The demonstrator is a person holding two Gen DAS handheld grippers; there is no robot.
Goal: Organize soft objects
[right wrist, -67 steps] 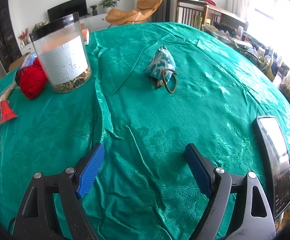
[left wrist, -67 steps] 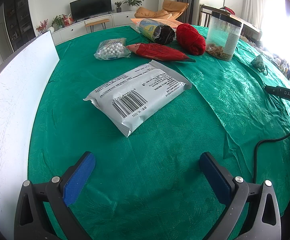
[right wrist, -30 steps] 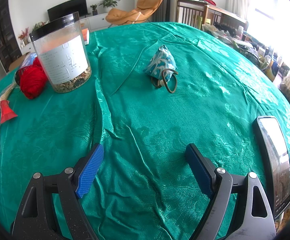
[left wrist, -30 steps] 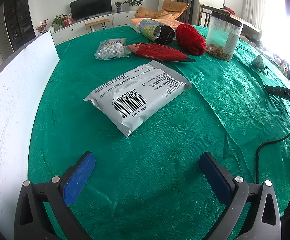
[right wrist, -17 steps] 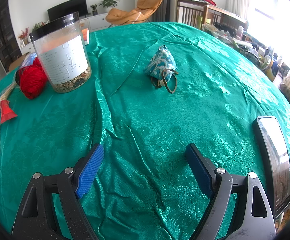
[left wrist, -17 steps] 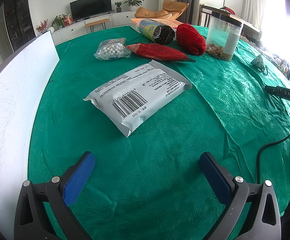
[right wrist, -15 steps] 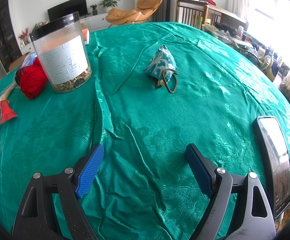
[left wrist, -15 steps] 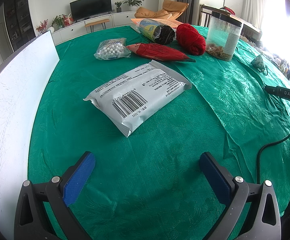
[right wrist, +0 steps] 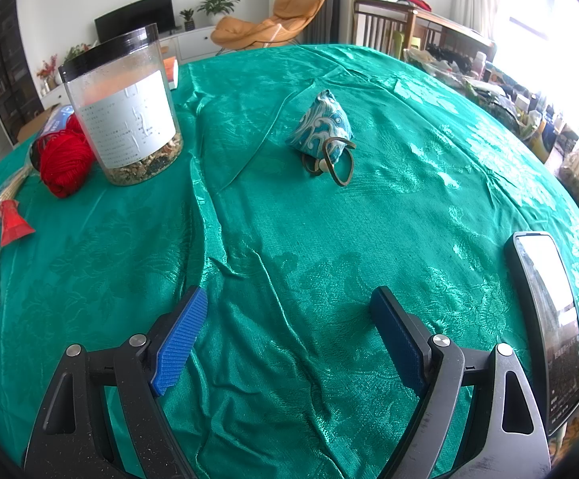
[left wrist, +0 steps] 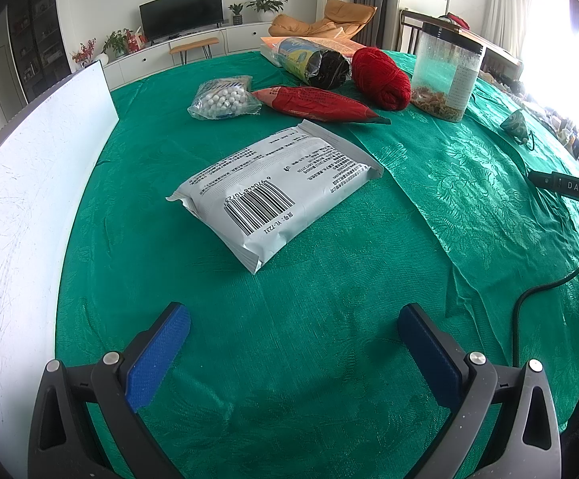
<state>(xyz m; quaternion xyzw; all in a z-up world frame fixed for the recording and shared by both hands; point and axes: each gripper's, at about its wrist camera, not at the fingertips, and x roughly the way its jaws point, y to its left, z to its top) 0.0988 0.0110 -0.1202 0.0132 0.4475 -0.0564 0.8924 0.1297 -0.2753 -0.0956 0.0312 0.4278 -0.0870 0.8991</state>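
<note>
A grey-white pouch (left wrist: 275, 193) is laid flat on the green tablecloth (left wrist: 329, 319), just ahead of the left gripper (left wrist: 293, 349); a barcode, the code "YL-7231" and lines of small print too fine to be read are printed on it. Beyond it, a red packet (left wrist: 317, 103), a bag of white balls (left wrist: 223, 97), a ball of red yarn (left wrist: 383, 78) and a rolled blue-and-yellow package (left wrist: 313, 62) are grouped near a clear jar (right wrist: 123, 105) with a black lid and a white label whose text cannot be made out. The letters "DAS" are seen on a black device (left wrist: 569, 187) at the right edge. A white board (left wrist: 18, 207) is stood along the left side.

A patterned blue pouch (right wrist: 323, 127) with a brown loop is set well ahead of the right gripper (right wrist: 289, 331), and a phone (right wrist: 547, 327) is lain beside it. Both grippers are held wide apart above the wrinkled cloth, with nothing between the pads. A television (left wrist: 181, 24), potted plants and an orange lounge chair (right wrist: 267, 24) are visible in the room behind.
</note>
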